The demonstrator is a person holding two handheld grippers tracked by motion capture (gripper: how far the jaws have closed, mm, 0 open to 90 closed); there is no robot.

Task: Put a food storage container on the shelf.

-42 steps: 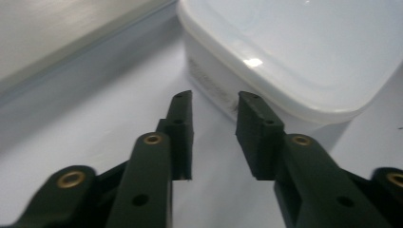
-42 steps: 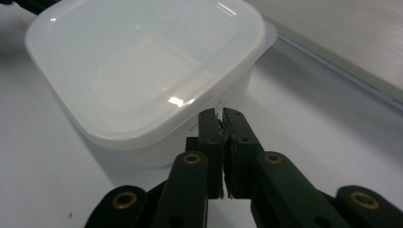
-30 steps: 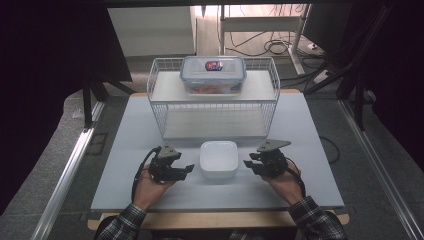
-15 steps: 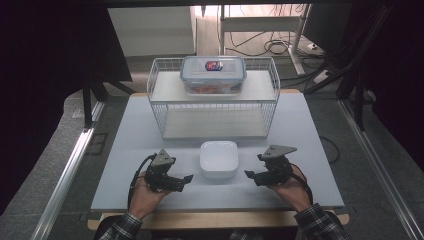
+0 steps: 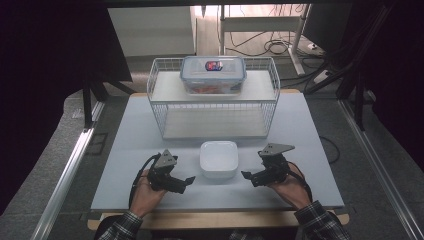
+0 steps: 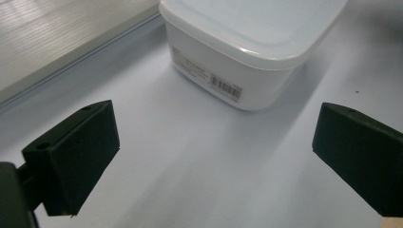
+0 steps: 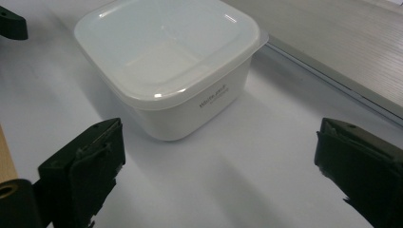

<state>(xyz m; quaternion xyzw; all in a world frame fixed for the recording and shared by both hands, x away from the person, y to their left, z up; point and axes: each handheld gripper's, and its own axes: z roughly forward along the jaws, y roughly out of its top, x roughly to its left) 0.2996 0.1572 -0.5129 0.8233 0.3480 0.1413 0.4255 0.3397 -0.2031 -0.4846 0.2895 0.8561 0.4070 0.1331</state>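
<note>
1. The left gripper (image 5: 189, 181) rests near the front left of the table (image 5: 125, 150), just left of the white box (image 5: 218, 159). Its jaws have just been opening and now stand spread wide, with only bare table between them; the box is ahead of them, apart.
2. The box sits in the near middle of the table, between both grippers and in front of the wire rack (image 5: 215, 117). To grip it well, I judge each gripper should come in level from its own side and press on the flat wall under the lid rim, both at the same height, so the box does not tilt or slide.
3. The right gripper (image 5: 246, 175) is just right of the box. Its jaws have also just been opening and are spread, holding nothing.
4. Materials: the box (image 7: 166, 71) is smooth white plastic, square with round corners, and its walls narrow toward the base. The lid (image 7: 142, 42) is milky and half clear, with a thin lip; it probably bends easily. One wall (image 6: 223, 80) carries a barcode label. The pads (image 7: 90, 161) are black and blocky, and look a bit worn.
5. The table is matte pale grey. The rack is thin white wire with two shelves; on the far top shelf stands a clear tub (image 5: 213, 75) with a clip lid.
</note>
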